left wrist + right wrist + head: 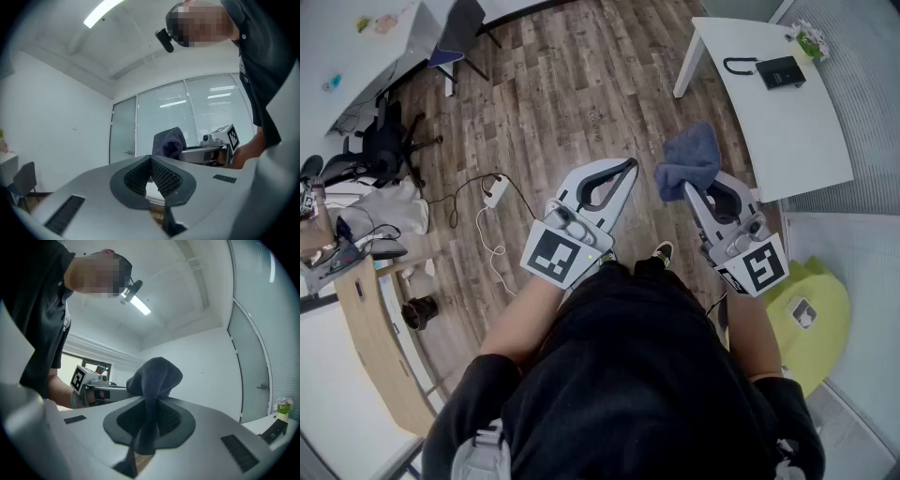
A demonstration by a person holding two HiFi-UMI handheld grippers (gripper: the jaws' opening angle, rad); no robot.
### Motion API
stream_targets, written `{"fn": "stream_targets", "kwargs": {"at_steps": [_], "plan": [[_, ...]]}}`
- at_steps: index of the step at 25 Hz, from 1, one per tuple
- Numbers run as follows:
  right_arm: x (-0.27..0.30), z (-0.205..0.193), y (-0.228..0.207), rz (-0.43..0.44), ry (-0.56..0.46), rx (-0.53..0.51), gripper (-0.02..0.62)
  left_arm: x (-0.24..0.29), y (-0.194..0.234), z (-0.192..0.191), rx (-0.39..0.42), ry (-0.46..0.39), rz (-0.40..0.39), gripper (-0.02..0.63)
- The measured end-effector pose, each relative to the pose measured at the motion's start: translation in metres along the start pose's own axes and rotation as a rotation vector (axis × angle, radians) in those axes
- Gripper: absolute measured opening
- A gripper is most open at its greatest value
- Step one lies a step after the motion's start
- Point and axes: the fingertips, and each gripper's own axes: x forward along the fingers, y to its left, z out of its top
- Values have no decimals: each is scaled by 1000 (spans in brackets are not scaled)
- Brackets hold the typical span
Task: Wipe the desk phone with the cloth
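The black desk phone [778,72] lies with its handset on a white table [797,141] at the upper right of the head view, well ahead of both grippers. In the right gripper view the phone [274,430] shows at the lower right edge. My right gripper [698,190] is shut on a blue-grey cloth [689,157], which bunches above the jaws and hangs down between them [154,376]. My left gripper [628,167] is held beside it at chest height, shut with nothing between its fingertips [151,159]. The cloth [169,142] also shows in the left gripper view.
A person stands on a wood floor. A power strip with a white cable [495,192] lies on the floor to the left. Office chairs [384,141] and a cluttered wooden desk [366,319] stand farther left. A yellow-green round seat [811,314] is at the right. A small plant [811,39] sits on the table.
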Motion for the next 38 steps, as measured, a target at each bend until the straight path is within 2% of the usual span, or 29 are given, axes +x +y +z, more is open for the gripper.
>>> {"fn": "stream_targets", "kwargs": {"at_steps": [8, 14, 23, 30, 36, 38], "plan": [[20, -7, 17, -27, 19, 11, 61, -31, 25, -11, -15, 24, 26, 9], [38, -5, 41, -2, 32, 11, 63, -47, 34, -9, 3, 30, 19, 9], [57, 0, 66, 1, 40, 14, 63, -68, 53, -4, -15, -3, 4, 9], [69, -1, 54, 4, 33, 27, 63, -52, 64, -5, -12, 0, -10, 9], [76, -10, 14, 9, 15, 44, 61, -14, 69, -15, 16, 57, -39, 9], [80, -13, -5, 11, 10, 51, 61, 4, 76, -12, 16, 51, -38, 9]]}}
